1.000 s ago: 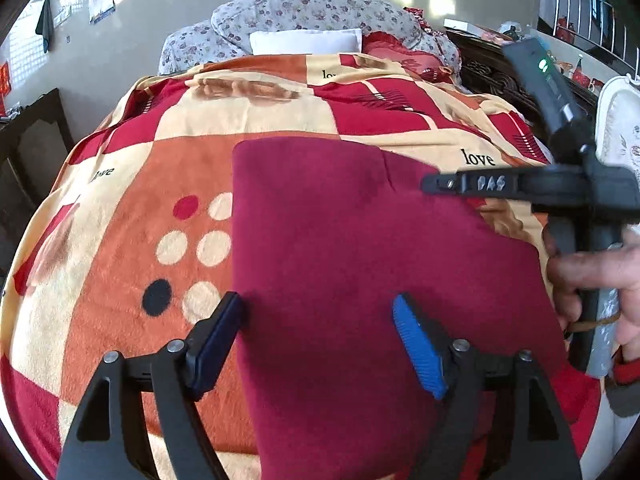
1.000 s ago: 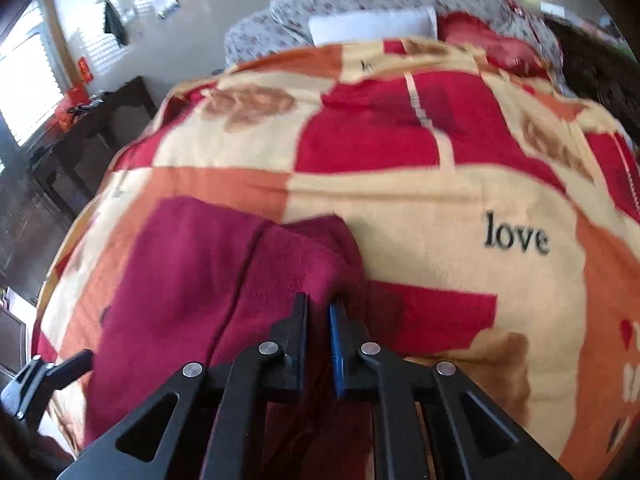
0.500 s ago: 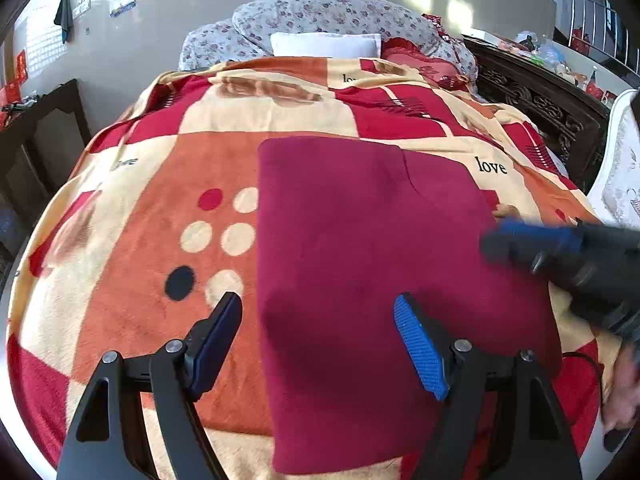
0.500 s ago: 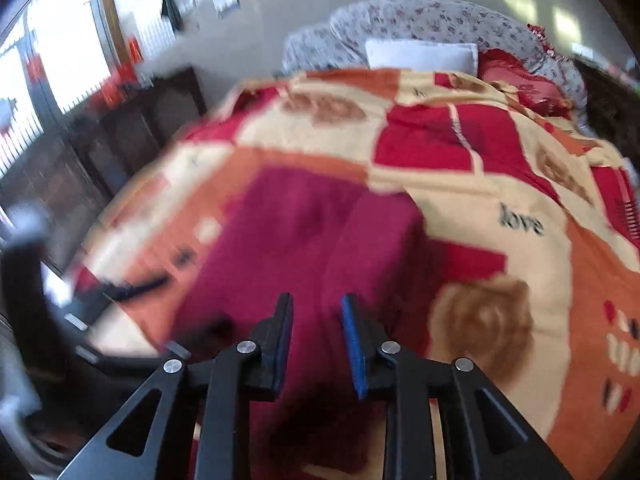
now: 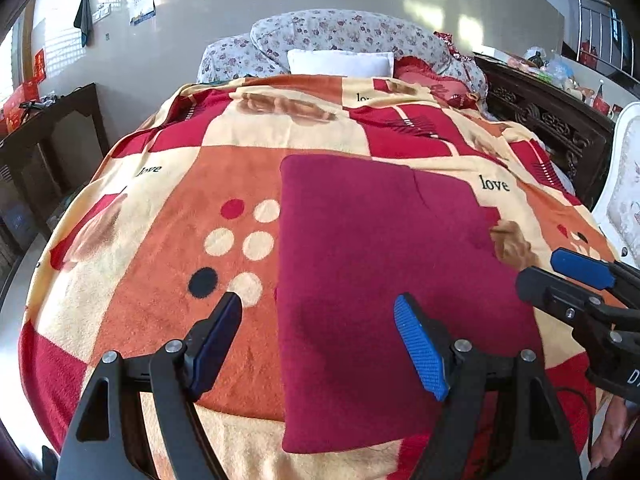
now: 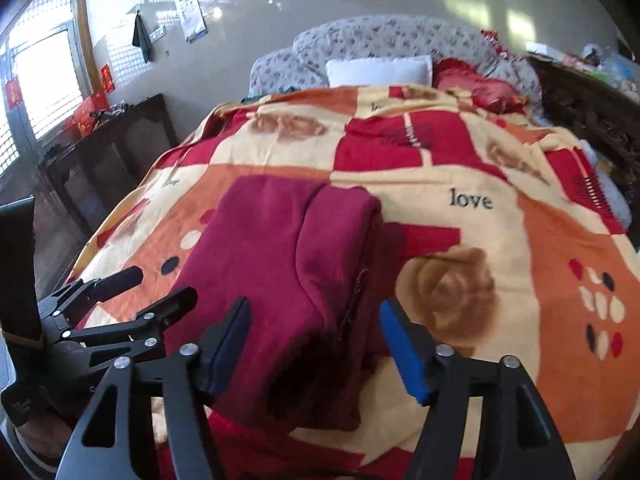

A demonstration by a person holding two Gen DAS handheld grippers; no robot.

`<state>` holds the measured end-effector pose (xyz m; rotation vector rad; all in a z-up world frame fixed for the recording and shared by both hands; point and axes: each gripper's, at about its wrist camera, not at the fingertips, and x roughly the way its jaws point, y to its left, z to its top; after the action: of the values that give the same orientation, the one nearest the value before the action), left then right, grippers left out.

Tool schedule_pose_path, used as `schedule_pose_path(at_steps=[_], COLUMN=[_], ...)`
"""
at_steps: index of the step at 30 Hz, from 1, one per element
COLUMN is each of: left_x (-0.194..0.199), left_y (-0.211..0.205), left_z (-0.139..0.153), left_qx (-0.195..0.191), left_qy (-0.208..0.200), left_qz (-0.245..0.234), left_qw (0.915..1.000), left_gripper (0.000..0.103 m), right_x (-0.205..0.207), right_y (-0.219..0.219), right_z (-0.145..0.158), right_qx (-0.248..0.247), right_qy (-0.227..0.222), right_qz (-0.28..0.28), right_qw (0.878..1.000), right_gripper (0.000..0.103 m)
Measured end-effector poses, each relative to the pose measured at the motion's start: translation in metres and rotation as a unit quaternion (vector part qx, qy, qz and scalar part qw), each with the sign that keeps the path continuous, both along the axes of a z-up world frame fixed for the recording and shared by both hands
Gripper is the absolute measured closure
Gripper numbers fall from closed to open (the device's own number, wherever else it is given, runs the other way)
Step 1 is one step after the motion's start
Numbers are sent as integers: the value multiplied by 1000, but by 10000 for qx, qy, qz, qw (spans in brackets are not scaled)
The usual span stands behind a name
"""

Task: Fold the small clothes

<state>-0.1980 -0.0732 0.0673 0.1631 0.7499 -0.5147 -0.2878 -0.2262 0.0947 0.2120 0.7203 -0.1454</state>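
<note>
A dark red garment [image 5: 380, 280] lies folded flat on the patterned blanket [image 5: 160, 240]; it also shows in the right wrist view [image 6: 288, 272], with a folded flap along its right side. My left gripper [image 5: 320, 340] is open and empty above the garment's near left edge. My right gripper [image 6: 316, 340] is open and empty above the garment's near right edge. Each gripper shows in the other's view: the right gripper [image 5: 568, 280] at the right edge, the left gripper [image 6: 148, 284] at the left.
The blanket [image 6: 480, 200] covers a bed with pillows [image 5: 340, 62] at the far end. A dark cabinet [image 5: 48, 140] stands left of the bed, a carved dark headboard or cabinet [image 5: 552, 124] on the right, and a white chair [image 5: 624, 184] at far right.
My right gripper let go of the garment's right flap, opened and drew back to the near edge. The left gripper stayed open and drew back slightly.
</note>
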Motion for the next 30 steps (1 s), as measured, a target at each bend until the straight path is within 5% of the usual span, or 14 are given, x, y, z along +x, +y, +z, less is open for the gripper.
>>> schedule_pose_path(at_steps=[13,30], left_x=[-6,-8], left_y=[7,-2], left_z=[12,12], left_qx=[-154,-73], left_qy=[-36,-111], left_qz=[61,-40], left_qw=[9999,9999], left_gripper=[22,22], right_x=[-6,-6], right_y=[3,-3], right_z=[10,1], right_qx=[-180,-107], right_qy=[-63,58], right_qz=[-318,-544], right_qw=[9993,9984], right_gripper=[16,11])
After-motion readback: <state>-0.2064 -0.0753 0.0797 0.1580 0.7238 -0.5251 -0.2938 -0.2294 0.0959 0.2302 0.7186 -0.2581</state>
